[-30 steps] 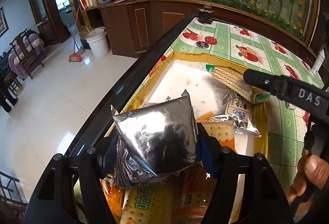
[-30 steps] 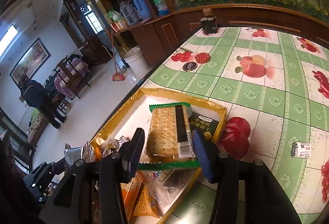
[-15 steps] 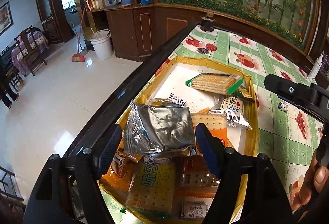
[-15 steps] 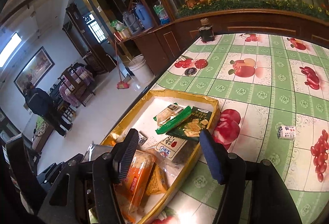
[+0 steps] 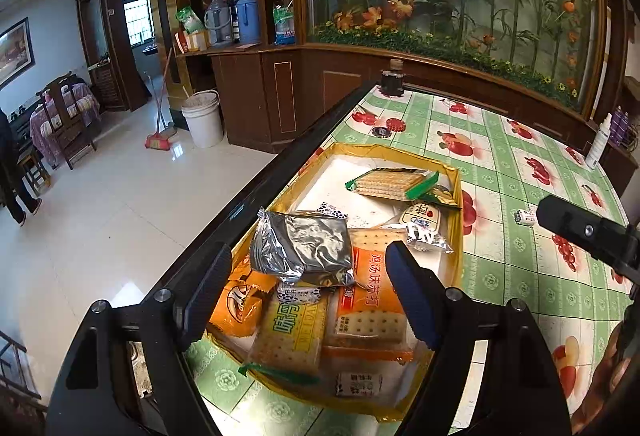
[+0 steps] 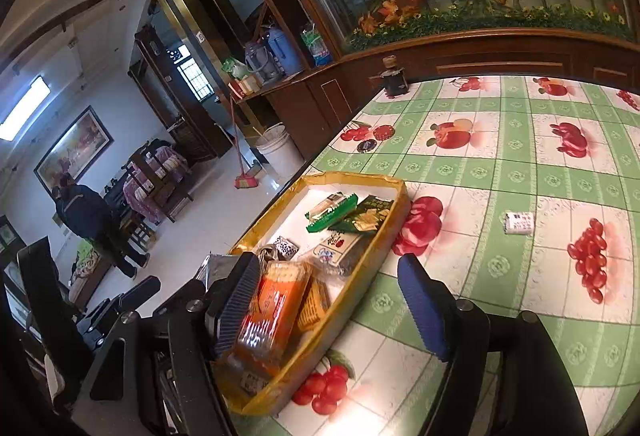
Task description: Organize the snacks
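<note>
Both my left hand-held gripper (image 5: 308,292) and right hand-held gripper (image 6: 332,300) have just been opening and now gape empty, the light, crinkly, crushable silver packet (image 5: 304,248) dropped mid-frame in the gold tray (image 5: 456,204), best pinched at its sealed edge.

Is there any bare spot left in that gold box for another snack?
Yes: the white floor at the far left of the gold box, between its far wall and the green-ended cracker pack. The near half is crowded, with the silver pouch atop stacked cracker packs. The tablecloth beside it is mostly bare.
</note>
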